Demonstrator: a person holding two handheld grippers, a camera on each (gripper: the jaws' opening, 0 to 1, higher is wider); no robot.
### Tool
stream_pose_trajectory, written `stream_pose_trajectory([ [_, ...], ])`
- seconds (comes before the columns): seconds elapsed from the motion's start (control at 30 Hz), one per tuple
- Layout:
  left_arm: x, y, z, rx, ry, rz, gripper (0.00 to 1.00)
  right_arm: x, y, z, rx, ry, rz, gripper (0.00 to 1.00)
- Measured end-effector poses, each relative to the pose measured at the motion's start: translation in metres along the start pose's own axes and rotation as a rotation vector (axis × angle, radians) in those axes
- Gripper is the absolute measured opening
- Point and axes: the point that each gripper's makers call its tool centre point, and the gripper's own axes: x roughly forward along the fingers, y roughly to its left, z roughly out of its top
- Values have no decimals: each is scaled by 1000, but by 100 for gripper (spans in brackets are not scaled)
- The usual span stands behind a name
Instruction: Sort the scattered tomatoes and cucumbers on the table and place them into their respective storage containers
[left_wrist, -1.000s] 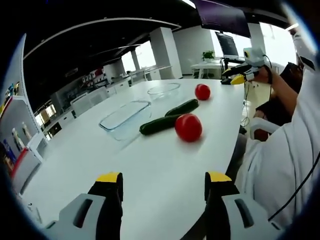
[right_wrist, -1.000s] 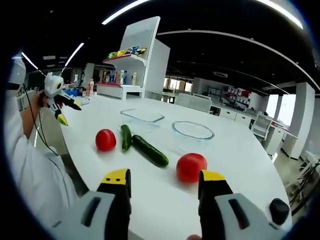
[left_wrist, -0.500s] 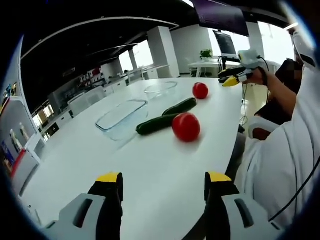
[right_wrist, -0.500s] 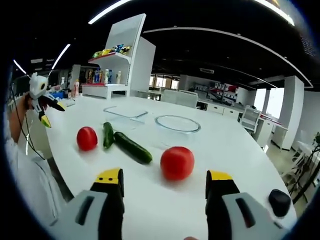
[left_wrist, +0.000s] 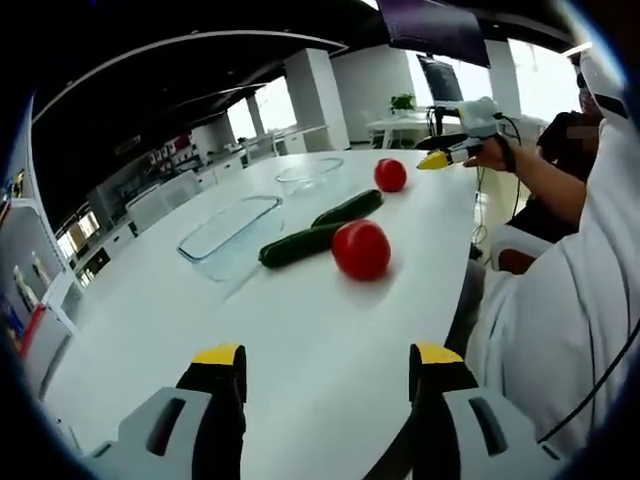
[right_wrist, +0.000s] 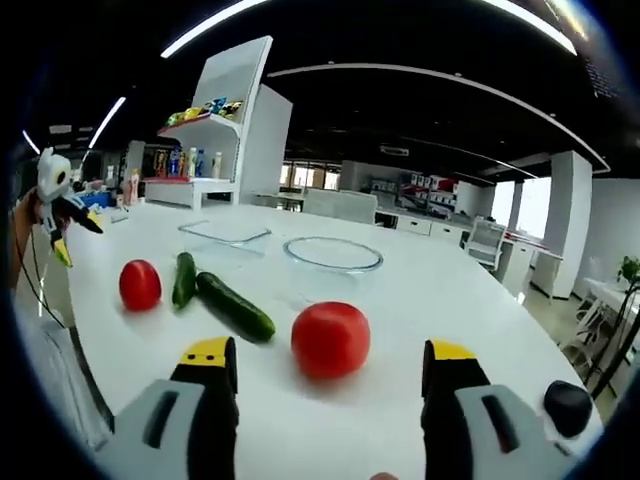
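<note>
On the white table (left_wrist: 160, 320) lie two red tomatoes and two dark green cucumbers. In the left gripper view, one tomato (left_wrist: 361, 249) sits ahead of my open left gripper (left_wrist: 327, 355), touching nothing. A cucumber (left_wrist: 300, 244) lies beside it, then the second cucumber (left_wrist: 347, 207) and the far tomato (left_wrist: 390, 174). In the right gripper view, my open right gripper (right_wrist: 328, 352) stands just short of a tomato (right_wrist: 331, 339), with a cucumber (right_wrist: 235, 305), the other cucumber (right_wrist: 184, 279) and the other tomato (right_wrist: 140, 284) to its left. Both grippers hold nothing.
A rectangular glass dish (left_wrist: 228, 235) (right_wrist: 224, 233) and a round glass bowl (left_wrist: 310, 172) (right_wrist: 333, 254) stand behind the vegetables. The person's white sleeve (left_wrist: 560, 330) hangs past the table's right edge. A white shelf unit (right_wrist: 215, 140) stands beyond the table.
The right gripper has moved in toward the nearer tomato, which now looms between its jaws. The left gripper's view has shifted only a little. The vegetables lie where they were.
</note>
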Motion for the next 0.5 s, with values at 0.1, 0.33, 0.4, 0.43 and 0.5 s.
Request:
stream_pose_trajectory([
  [0.1,-1,-3,5,1,-24,-17,65,10,3,-4,54,-1,44,74],
  [0.33,5,-2,-7,-6,8,-16,64,25,-2,-7,49,-11,-4,73],
  [0.4,5,-3,-8,-9,5,-23,63,30,-2,-9,71,-14,1,71],
  [0.43,5,-4,-8,-6,5,-28,63,33,0,-11,69,-13,6,70],
  [0.5,5,-5,-9,-1,8,-33,63,39,0,-15,47,1,-2,70],
])
